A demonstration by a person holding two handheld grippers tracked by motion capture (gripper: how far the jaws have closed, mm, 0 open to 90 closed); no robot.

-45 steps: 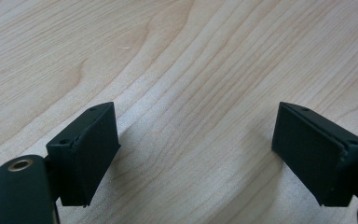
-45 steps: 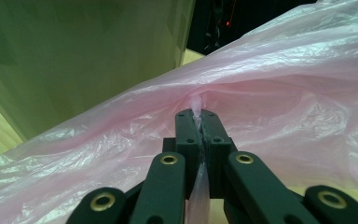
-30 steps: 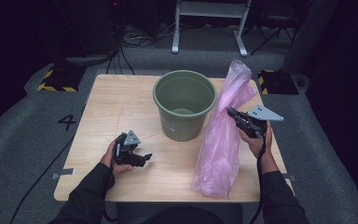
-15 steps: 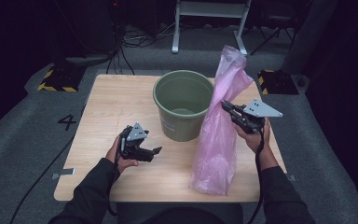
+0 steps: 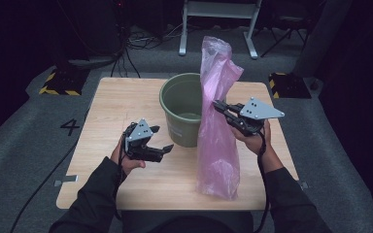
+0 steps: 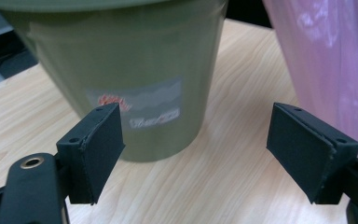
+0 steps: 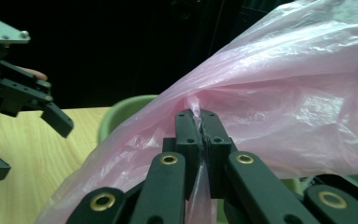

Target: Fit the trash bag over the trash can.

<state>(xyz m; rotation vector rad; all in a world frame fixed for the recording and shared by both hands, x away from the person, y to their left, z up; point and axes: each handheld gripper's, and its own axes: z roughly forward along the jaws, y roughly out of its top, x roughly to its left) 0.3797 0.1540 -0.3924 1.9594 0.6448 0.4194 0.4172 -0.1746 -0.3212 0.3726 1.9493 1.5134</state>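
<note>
High view, pink bag [image 5: 217, 141] upright — long axis vertical

Both tongs rose: right tongs [image 5: 217, 104] pulled pink bag [image 5: 217, 145] upright, left tongs [image 5: 161, 139] lifted.

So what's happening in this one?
A person at a wooden table works with two tools. The right hand-held gripper is shut on a pink plastic bag, holding it upright beside a green bucket. The left hand-held gripper is open and empty, near the bucket's base.
</note>
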